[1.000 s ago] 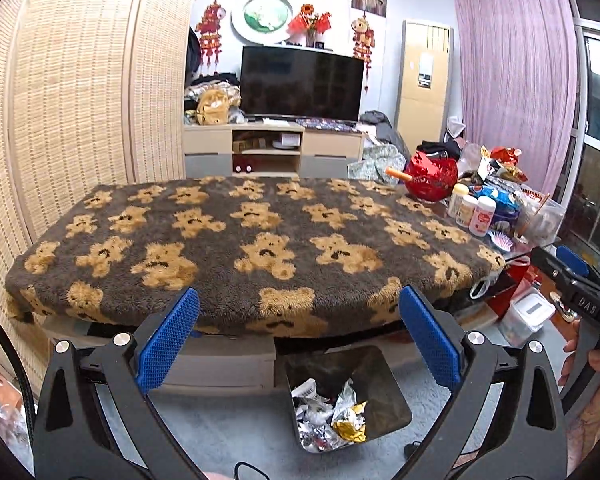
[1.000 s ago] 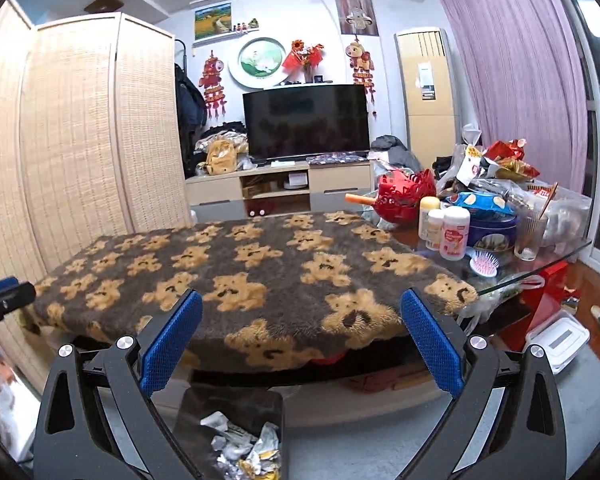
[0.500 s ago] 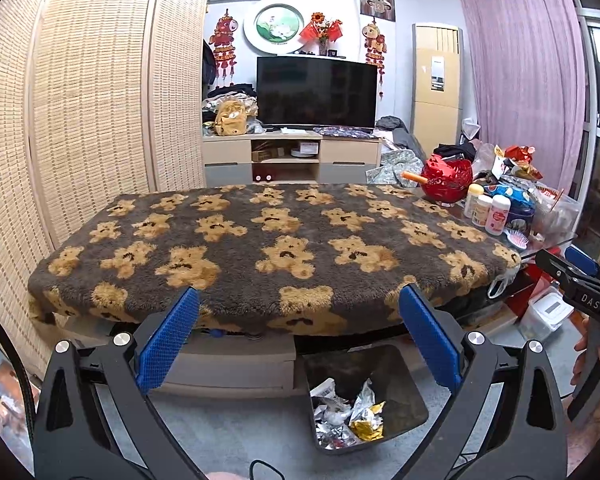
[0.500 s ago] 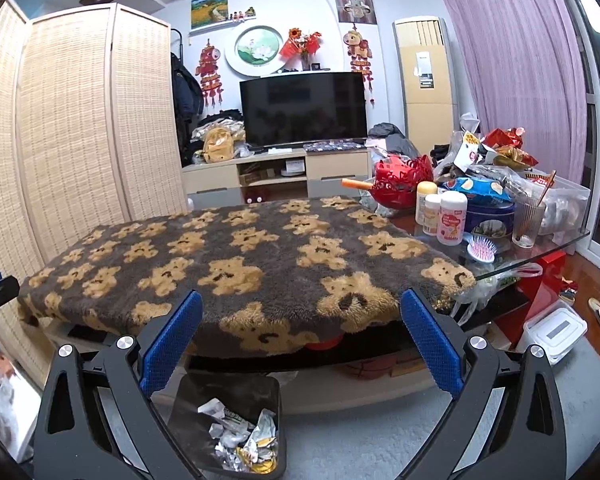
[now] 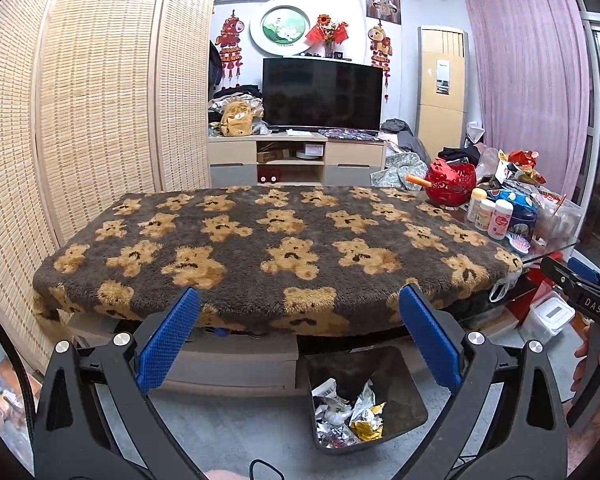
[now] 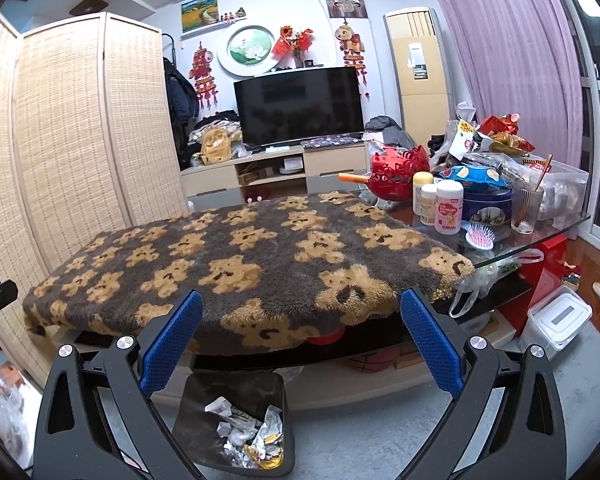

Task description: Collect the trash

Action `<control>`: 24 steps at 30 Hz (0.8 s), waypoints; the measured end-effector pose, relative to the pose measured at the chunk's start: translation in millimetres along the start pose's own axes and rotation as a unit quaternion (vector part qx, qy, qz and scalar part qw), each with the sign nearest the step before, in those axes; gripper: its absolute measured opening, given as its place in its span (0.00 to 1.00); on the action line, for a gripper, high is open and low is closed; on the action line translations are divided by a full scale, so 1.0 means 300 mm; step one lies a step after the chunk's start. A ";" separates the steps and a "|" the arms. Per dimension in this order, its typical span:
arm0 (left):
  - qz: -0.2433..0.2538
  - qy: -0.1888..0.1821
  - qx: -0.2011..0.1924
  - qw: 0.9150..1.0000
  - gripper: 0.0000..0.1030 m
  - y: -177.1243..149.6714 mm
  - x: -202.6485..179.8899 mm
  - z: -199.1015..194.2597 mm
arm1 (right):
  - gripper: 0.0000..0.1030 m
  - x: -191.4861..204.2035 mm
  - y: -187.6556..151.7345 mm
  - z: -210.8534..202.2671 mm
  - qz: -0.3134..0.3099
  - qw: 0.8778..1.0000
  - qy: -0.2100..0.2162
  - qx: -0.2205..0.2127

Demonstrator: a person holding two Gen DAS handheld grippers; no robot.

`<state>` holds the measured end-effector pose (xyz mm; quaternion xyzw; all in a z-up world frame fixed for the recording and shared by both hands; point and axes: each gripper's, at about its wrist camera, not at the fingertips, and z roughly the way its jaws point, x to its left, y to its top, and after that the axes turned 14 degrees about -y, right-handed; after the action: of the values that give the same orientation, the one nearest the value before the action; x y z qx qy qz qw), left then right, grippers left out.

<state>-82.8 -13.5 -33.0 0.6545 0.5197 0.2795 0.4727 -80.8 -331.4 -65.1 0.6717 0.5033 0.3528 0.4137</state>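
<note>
L hand-held gripper (image 5: 298, 340): jaws spread wide, blue pads (image 5: 168, 340) far apart, nothing between them. R hand-held gripper (image 6: 298, 342): same, wide open, empty. Both held up off the desk, pointing across it toward the far wall w/ the TV (image 5: 322, 94).

Trash bin (image 5: 404, 384): dark, on the floor just in front of the desk's near edge, below and between the L pads; in the R view it sits low left (image 6: 236, 392). Holds crumpled foil wrappers (image 5: 350, 416) and paper scraps; well under full.

Desk top covered by a bear-print fleece blanket (image 5: 276, 248); no loose trash visible on the blanket itself. Judgement: covered area looks cleared, task likely near done or paused between picks.

Far-right end of the desk is bare glass (image 6: 548, 240), crowded: red basket (image 6: 398, 176), white bottles (image 6: 448, 208), blue tin (image 6: 488, 208), ribbed glass cup (image 6: 526, 208), pink hairbrush (image 6: 478, 238), snack bags (image 6: 504, 132). Can't tell which of these, if any, count as trash.

Risks:
- Reaching into that clutter w/ wide jaws could knock over a bottle or the cup; cause = tight packing, glass edge close by.
- Picking a non-trash item by mistake; cause = wrappers mixed w/ full packs.
- A light wrapper could miss the bin if let go from high up; the bin is partly tucked under the desk edge.
</note>
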 end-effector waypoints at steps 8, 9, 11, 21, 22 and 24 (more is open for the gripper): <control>0.008 0.000 0.002 1.000 0.92 0.000 -0.011 0.006 | 0.97 -0.011 -0.003 -0.001 0.006 1.000 0.003 0.001; 0.008 -0.001 0.003 1.000 0.92 -0.001 -0.013 0.008 | 0.97 -0.011 -0.003 -0.002 0.006 1.000 0.003 0.000; 0.010 -0.002 0.004 1.000 0.92 -0.002 -0.021 0.011 | 0.97 -0.011 -0.003 -0.002 0.006 1.000 0.003 0.001; 0.014 -0.003 0.009 1.000 0.92 -0.014 -0.031 0.019 | 0.97 -0.008 -0.005 -0.003 0.004 1.000 0.003 0.001; 0.014 -0.003 0.009 1.000 0.92 -0.014 -0.030 0.018 | 0.97 -0.008 -0.005 -0.003 0.004 1.000 0.003 0.001; 0.015 -0.002 0.007 1.000 0.92 -0.013 -0.032 0.016 | 0.97 -0.008 -0.005 -0.004 0.005 1.000 0.003 0.001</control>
<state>-83.2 -24.0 -37.5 0.6663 0.5108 0.2813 0.4648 -83.0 -333.4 -66.2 0.6737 0.5015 0.3564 0.4093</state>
